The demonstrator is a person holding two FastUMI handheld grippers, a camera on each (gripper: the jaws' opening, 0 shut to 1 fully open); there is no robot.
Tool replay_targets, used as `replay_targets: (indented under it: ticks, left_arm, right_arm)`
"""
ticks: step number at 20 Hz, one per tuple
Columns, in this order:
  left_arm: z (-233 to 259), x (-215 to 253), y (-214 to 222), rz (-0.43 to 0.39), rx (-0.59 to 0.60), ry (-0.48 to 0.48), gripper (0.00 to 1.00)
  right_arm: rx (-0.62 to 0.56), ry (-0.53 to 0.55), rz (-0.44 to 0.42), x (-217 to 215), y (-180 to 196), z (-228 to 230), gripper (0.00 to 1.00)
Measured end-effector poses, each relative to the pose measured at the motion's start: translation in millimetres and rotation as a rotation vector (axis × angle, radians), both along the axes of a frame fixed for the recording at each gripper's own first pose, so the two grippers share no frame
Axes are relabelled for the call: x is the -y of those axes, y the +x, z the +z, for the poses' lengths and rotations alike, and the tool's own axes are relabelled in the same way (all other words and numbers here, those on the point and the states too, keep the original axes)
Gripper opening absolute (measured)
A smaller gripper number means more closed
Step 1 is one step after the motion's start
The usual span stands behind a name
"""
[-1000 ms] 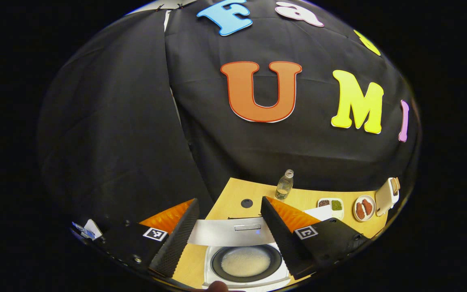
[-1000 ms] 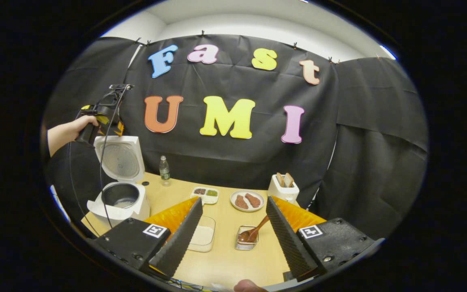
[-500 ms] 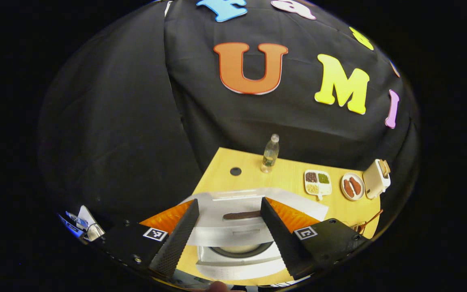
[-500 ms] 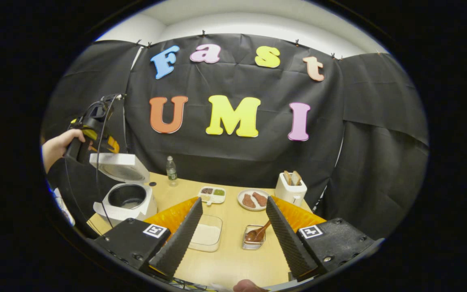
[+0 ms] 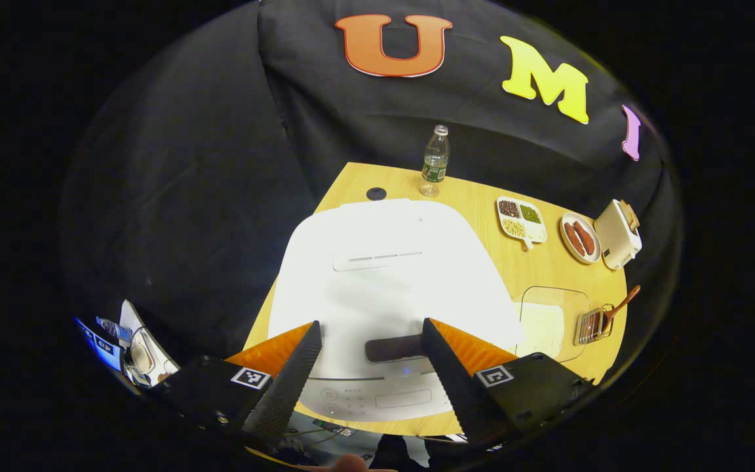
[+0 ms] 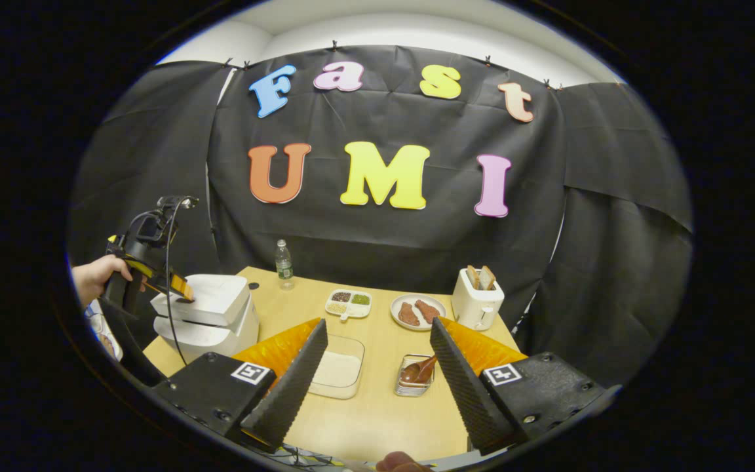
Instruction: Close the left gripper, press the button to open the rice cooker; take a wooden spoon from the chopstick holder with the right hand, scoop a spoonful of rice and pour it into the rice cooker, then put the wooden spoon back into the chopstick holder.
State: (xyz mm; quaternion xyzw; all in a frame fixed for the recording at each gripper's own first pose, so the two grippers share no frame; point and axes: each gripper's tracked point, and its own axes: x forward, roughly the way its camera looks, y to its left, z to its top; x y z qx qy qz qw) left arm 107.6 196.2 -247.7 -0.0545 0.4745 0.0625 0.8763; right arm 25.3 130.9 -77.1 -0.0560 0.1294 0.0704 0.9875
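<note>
With lid down on the rice cooker (image 6: 206,313):
left tongs (image 5: 369,367): spread wide over lid front, empty
right tongs (image 6: 377,380): spread wide, empty, above bare tabletop (image 6: 377,419)
wooden spoon (image 6: 419,372): in chopstick holder (image 6: 415,376), handle tilted up-right
rice dish (image 6: 338,375): beside holder

Left gripper view looks steeply down, close on the rice cooker (image 5: 384,275); right gripper view faces it across the table (image 6: 377,419).
</note>
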Motion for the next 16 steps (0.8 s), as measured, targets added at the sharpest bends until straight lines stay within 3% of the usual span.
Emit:
replay_targets:
  ticks: [7, 16]
  left_arm:
    - [-30, 4, -8, -0.016, -0.087, -0.033, 0.94]
    - [-31, 4, -2, -0.044, -0.085, -0.031, 0.98]
  right_arm:
    - [-0.021, -0.002, 0.002, -1, 1, -4, 1.0]
    - [-0.03, -0.005, -0.001, -4, 1, -7, 1.0]
